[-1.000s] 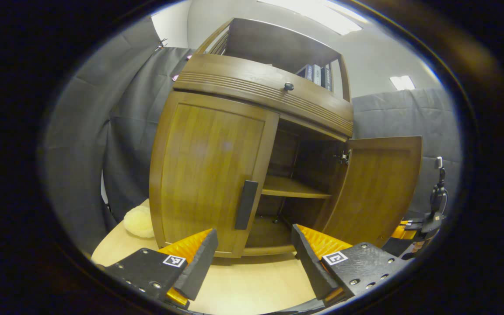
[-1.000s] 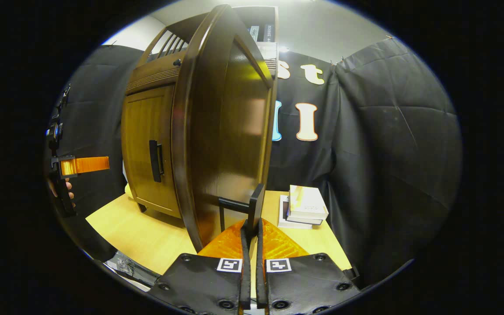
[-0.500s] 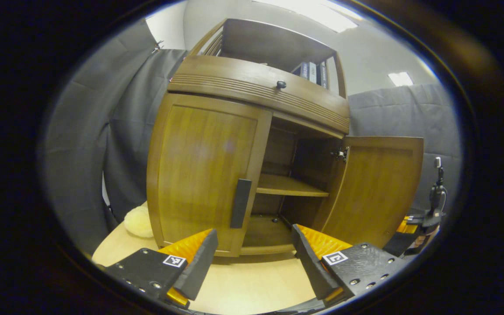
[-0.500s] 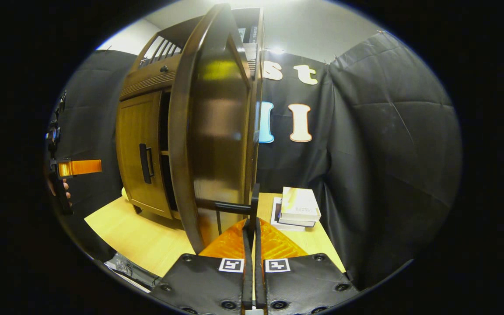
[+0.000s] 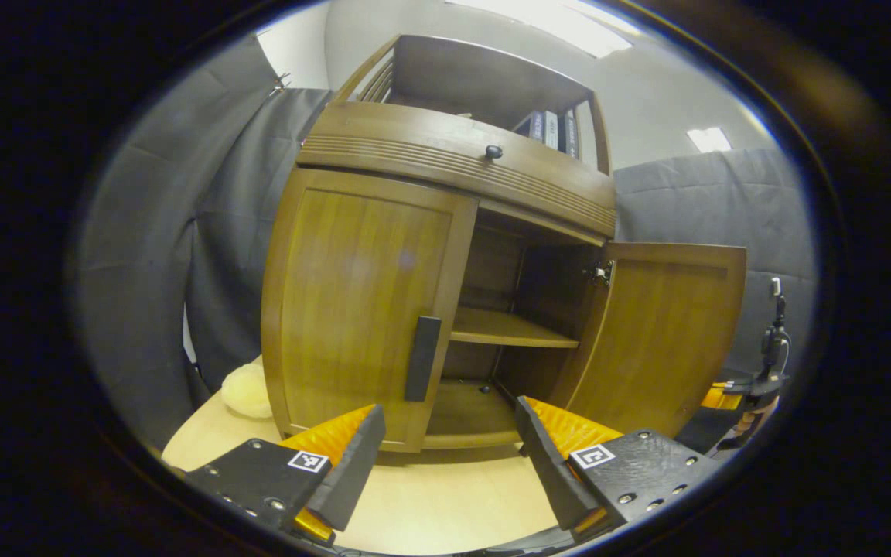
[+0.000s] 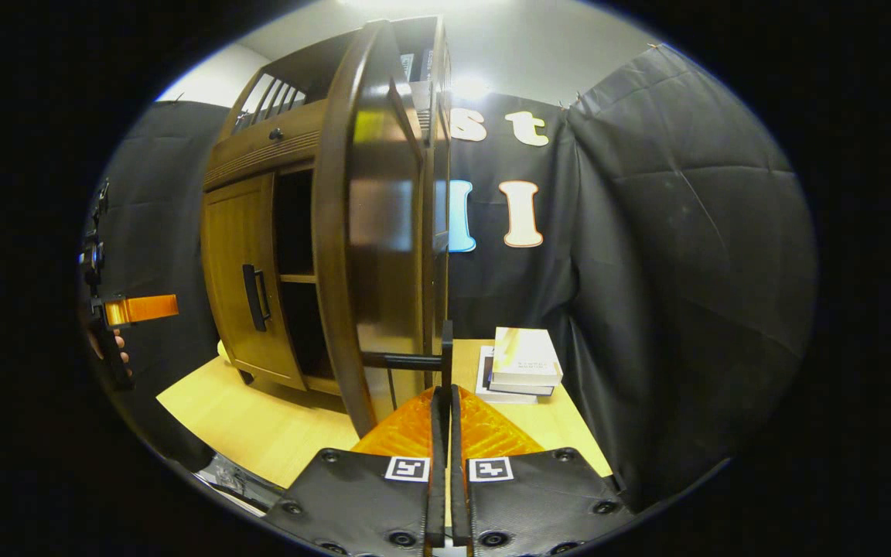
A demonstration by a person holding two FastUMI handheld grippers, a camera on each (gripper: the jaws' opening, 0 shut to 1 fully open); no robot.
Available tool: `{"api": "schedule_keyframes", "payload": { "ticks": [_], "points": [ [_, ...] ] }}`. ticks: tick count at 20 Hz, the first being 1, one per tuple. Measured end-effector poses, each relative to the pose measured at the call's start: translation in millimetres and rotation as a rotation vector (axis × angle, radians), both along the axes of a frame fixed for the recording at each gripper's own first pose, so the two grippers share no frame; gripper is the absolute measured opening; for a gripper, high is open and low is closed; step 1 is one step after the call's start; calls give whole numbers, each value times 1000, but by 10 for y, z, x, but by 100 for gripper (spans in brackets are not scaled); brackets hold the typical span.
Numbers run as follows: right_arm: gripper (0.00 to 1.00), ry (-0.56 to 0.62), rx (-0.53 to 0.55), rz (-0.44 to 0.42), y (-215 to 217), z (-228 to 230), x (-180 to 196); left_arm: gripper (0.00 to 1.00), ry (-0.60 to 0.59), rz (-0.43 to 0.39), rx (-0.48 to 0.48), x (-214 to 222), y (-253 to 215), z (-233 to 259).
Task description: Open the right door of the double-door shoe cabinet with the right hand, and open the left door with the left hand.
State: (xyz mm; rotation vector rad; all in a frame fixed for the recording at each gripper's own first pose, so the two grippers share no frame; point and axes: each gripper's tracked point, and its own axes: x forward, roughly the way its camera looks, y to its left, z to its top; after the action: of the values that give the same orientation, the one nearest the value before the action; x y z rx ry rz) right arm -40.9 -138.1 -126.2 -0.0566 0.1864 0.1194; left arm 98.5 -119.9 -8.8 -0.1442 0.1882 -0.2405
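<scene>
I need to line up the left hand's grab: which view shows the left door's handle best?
The left gripper view: the handle faces the camera, a dark upright bar on the shut left door, just above the open tongs. The right gripper view shows it small and side-on.

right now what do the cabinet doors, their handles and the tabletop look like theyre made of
Left door and right door: wood or wood veneer, going by the streaked brown grain; a glossy varnish, as the right door's outer face mirrors the lights in the right gripper view. Left door handle: a dark matte bar, metal or plastic, can't tell. Tabletop: pale, smooth, probably laminate or light wood.
</scene>
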Motion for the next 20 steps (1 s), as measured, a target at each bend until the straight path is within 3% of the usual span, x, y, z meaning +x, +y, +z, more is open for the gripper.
{"api": "schedule_keyframes", "payload": {
  "ticks": [1, 8, 9, 10, 16, 20],
  "points": [
    [1, -3, -9, -2, 4, 12, -36, 100, 1, 3, -2, 6, 13, -6],
    [1, 4, 26, -68, -95, 154, -420, 100, -14, 0, -3, 2, 1, -6],
    [8, 1, 37, -72, -62, 220, -469, 100, -17, 2, -3, -7, 1, -9],
    [8, -5, 44, -71, -11, 288, -533, 100, -19, 7, -4, -32, 2, -22],
    [0, -57, 28, 50, 697, 533, -595, 100, 2, 53, -10, -39, 54, -82],
    [4, -42, 92, 122, 1079, 475, -471, 100, 2, 88, -7, -132, 43, -85]
  ]
}}
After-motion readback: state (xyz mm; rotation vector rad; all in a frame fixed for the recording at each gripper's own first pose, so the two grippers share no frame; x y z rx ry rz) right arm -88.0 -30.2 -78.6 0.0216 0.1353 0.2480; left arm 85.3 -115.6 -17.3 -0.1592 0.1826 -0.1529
